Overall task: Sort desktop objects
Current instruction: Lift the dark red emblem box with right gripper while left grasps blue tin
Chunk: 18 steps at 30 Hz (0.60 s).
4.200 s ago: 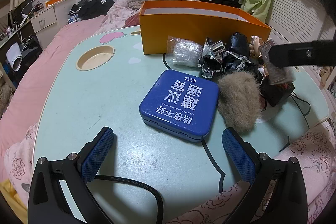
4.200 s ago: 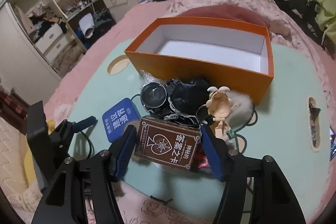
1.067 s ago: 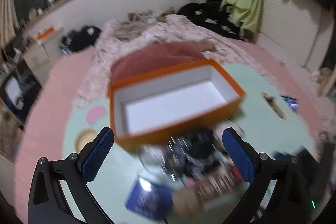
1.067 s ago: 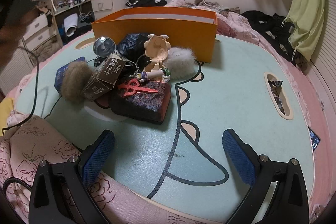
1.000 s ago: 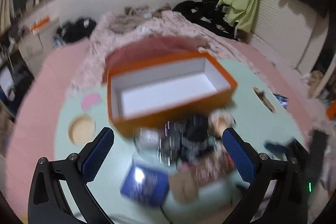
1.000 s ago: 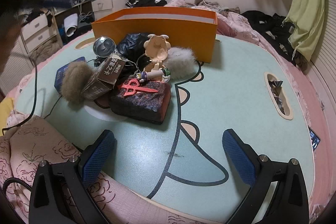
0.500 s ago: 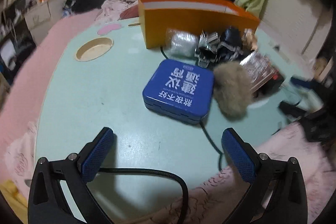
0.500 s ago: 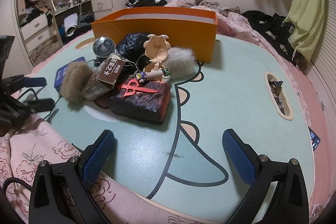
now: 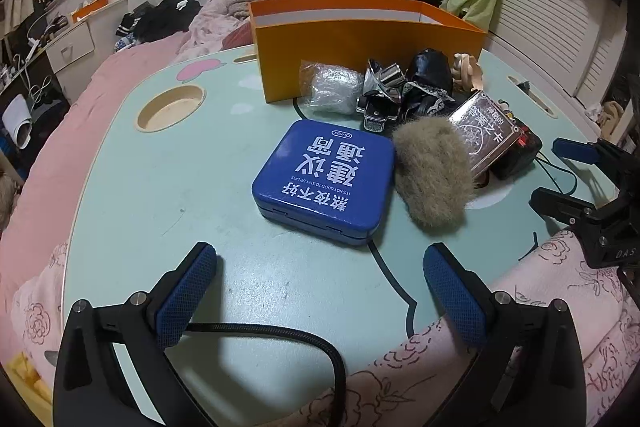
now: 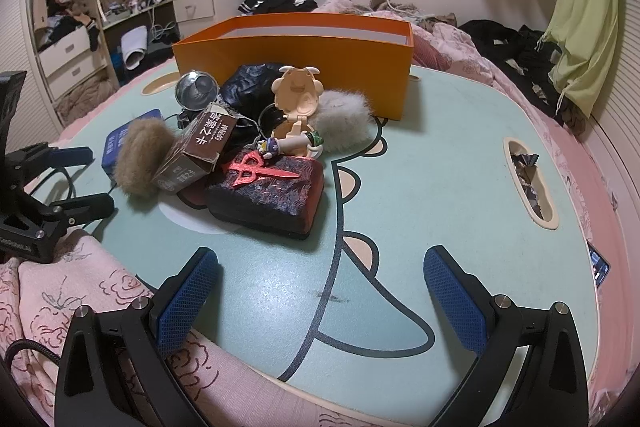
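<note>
Both spread, empty, the left gripper [image 9: 320, 287] and right gripper [image 10: 320, 287] are held short of clutter piled beside the orange box [image 9: 360, 27], evidently awaiting sorting.

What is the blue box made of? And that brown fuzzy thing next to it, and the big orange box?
The blue box looks like painted metal or hard plastic: smooth, slightly glossy, with rounded corners. I cannot tell which. The brown fuzzy thing looks like soft fake fur, with fine hairs sticking out. The orange box looks like matte cardboard, with thin flat walls, white inside.
</note>
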Tool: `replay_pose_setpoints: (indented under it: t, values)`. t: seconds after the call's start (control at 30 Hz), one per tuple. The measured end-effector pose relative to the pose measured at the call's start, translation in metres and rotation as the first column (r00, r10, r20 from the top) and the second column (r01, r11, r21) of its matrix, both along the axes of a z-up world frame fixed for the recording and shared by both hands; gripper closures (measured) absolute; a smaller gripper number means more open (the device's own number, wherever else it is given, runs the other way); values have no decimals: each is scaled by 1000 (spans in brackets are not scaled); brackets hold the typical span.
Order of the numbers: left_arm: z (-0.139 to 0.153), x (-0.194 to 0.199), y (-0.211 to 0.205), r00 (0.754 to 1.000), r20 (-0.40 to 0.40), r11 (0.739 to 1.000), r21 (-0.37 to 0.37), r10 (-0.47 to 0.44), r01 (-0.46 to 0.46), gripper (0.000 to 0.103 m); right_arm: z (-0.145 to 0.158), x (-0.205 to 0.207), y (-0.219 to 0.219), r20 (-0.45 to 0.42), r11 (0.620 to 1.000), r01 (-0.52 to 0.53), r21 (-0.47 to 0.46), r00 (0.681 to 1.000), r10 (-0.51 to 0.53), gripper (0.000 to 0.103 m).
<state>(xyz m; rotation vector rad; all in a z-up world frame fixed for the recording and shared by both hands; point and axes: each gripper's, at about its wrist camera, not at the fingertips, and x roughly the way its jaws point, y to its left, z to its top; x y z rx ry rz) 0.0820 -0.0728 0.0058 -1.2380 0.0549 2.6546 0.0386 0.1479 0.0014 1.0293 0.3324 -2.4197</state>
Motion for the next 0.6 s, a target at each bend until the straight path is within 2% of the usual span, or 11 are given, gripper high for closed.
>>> replay_pose_setpoints:
  t: [0.13,0.47,0.6]
  values:
    - [-7,-1,-3,999,-3,999,-1,35,-35,0,1,-1,-2,2,1000,18,12,1000,-18,0]
    - [-8,-6,-5,999,-8,999,3,46,-46,0,3,-6,2,2,999,53,6,999,-53,0]
    - [-8,-6,-5,999,-10,999,4,49,-49,0,13,-6,5,8,996,44,-77,999,-43,0]
